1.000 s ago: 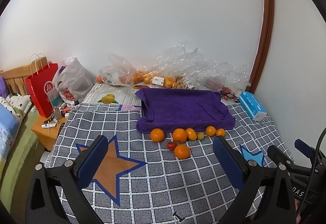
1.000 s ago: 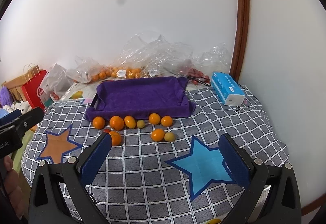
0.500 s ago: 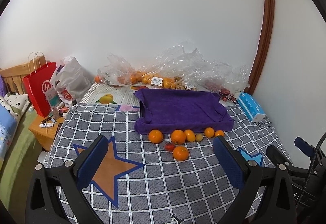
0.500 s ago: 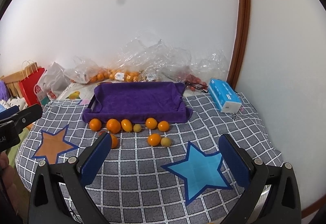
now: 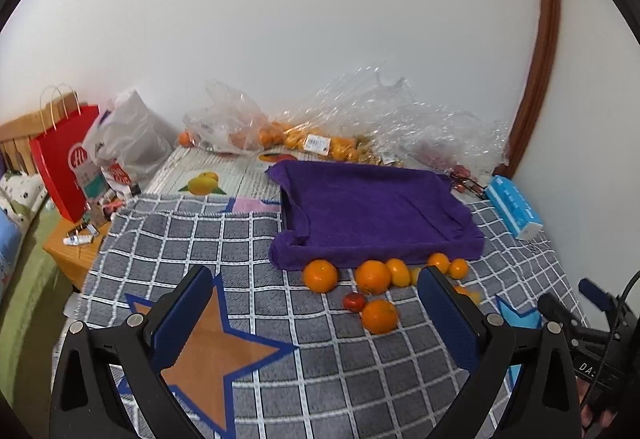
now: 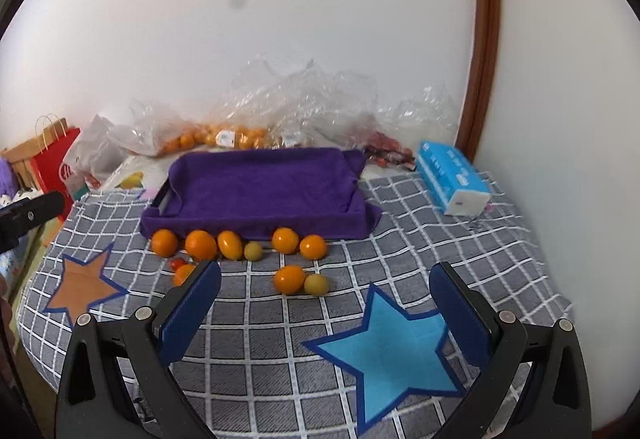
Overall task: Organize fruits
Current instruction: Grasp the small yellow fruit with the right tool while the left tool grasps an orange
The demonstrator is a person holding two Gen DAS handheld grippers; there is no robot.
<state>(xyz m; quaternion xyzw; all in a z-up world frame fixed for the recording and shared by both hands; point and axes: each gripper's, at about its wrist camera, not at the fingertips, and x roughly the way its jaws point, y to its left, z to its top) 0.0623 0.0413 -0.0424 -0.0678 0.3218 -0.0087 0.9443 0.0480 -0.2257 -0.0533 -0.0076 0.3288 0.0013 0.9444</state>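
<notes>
- Over the last second I have brought both grippers forward and lower: the fruit and the tray sit larger and nearer in both wrist views than they did a moment ago. Nothing on the cloth has shifted, so I judge this is still the approach, with no fruit picked yet.
- My left gripper (image 5: 316, 303) is spread wide and holds nothing; between its blue pads I see the left end of the fruit row.
- My right gripper (image 6: 324, 299) is equally wide apart and empty, with the two forward fruits framed between its fingers.
- The fruits lie loose on the checked cloth (image 6: 260, 339), just in front of the purple-lined tray (image 6: 260, 183), which has no fruit in it.
- In the row by the tray's front edge: an orange (image 6: 164, 242), a larger orange (image 6: 201, 244), an oval yellow-orange fruit (image 6: 230, 244), a small greenish fruit (image 6: 253, 251), then two more oranges (image 6: 285, 240).
- Nearer me sit an orange (image 6: 289, 278) touching a second greenish fruit (image 6: 316, 284).
- To the left, a small red fruit (image 5: 354, 301), perhaps a tomato though it is too small to be sure, lies just beside another orange (image 5: 380, 316).
- All look round, smooth-skinned and free to roll.
- Bagged fruit (image 6: 216, 137) stays piled behind the tray against the wall.
</notes>
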